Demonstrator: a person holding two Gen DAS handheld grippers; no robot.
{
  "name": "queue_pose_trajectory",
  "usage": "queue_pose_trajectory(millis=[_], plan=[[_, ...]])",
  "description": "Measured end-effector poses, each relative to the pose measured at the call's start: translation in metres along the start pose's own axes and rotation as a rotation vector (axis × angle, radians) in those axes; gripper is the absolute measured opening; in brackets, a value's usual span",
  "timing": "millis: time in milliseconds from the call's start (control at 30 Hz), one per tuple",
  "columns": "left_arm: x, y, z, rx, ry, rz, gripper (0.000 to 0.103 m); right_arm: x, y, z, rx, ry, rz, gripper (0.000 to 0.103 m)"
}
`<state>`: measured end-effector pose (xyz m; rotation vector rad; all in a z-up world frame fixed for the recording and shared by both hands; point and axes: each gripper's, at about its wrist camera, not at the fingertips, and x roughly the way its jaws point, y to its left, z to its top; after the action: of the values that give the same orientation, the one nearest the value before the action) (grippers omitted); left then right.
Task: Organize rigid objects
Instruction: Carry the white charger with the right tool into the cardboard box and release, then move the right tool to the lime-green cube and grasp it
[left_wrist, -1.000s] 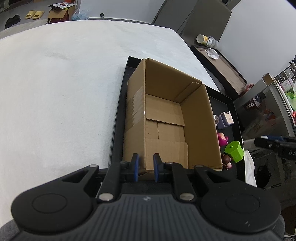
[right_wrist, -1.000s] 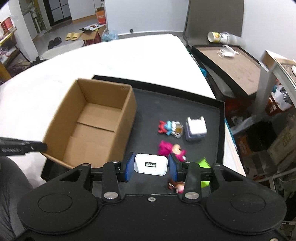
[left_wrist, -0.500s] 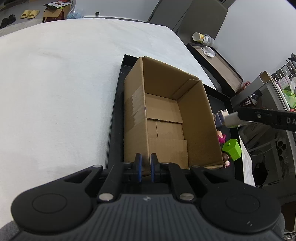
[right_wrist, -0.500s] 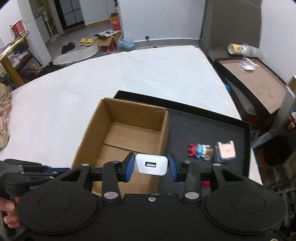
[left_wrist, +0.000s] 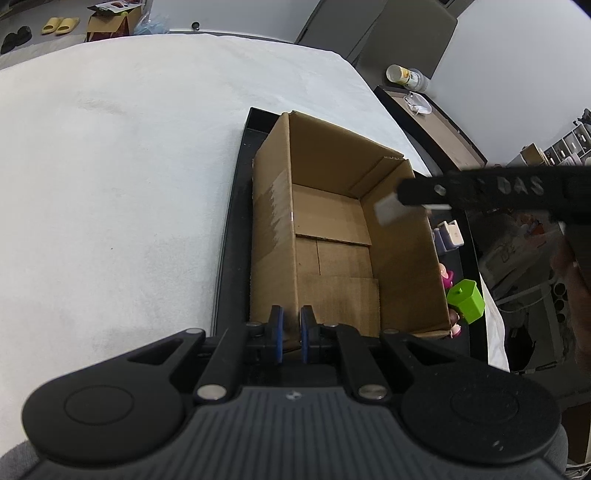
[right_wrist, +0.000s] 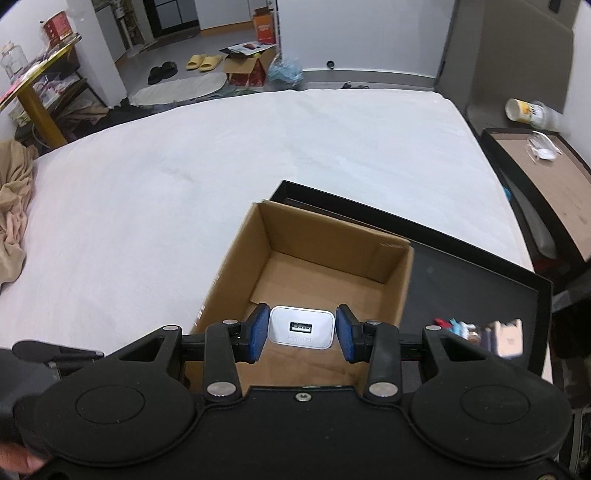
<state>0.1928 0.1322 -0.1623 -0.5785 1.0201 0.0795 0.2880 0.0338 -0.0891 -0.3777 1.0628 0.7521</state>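
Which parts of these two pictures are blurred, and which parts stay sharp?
Left wrist view: the right gripper and its white charger are smeared; the cardboard box is sharp. Right wrist view: charger sharp, small toys at right blurred.

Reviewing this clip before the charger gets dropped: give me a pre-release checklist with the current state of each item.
1. White charger clamped between the right gripper pads: ok.
2. Charger over the open cardboard box, not the black tray: ok.
3. Box floor bare where it would land: ok.
4. Left gripper shut on the box's near wall, steadying it: ok.
5. Toys on the tray, like the green block, outside the box and clear of the drop: ok.
6. Height of the charger above the box floor: cannot tell.
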Motion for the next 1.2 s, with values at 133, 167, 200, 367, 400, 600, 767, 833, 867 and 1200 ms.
queue_pose_trajectory(millis=[133, 167, 200, 367, 400, 600, 767, 833, 867, 1200], plan=[[0.002, 0.005, 0.001, -0.006, 0.005, -0.013, 0.009, 0.01, 0.008, 0.011, -0.017, 0.009, 0.0, 0.039], [0.002, 0.006, 0.001, -0.01, 0.005, -0.021, 0.009, 0.012, 0.009, 0.014, -0.02, 0.011, 0.0, 0.039], [0.002, 0.007, 0.001, -0.015, 0.004, -0.029, 0.009, 0.014, 0.01, 0.016, -0.022, 0.012, -0.002, 0.039], [0.002, 0.01, 0.001, -0.024, 0.003, -0.045, 0.009, 0.025, 0.015, 0.027, -0.039, 0.022, -0.004, 0.039], [0.002, 0.01, 0.002, -0.024, 0.002, -0.047, 0.009, 0.027, 0.015, 0.029, -0.041, 0.026, -0.007, 0.039], [0.002, 0.017, 0.002, -0.046, -0.002, -0.065, 0.01, 0.03, 0.017, 0.041, -0.023, 0.005, -0.024, 0.041], [0.001, 0.016, 0.0, -0.04, -0.004, -0.06, 0.01, 0.017, 0.014, 0.041, -0.009, -0.029, -0.004, 0.042], [0.002, 0.014, 0.0, -0.035, -0.004, -0.05, 0.01, 0.012, 0.009, 0.037, -0.001, -0.035, -0.012, 0.043], [0.002, 0.013, 0.0, -0.032, -0.003, -0.049, 0.01, 0.008, 0.006, 0.033, 0.005, -0.038, -0.013, 0.045], [0.002, 0.009, 0.0, -0.018, 0.001, -0.014, 0.01, -0.016, -0.027, 0.008, 0.093, -0.059, -0.007, 0.051]])
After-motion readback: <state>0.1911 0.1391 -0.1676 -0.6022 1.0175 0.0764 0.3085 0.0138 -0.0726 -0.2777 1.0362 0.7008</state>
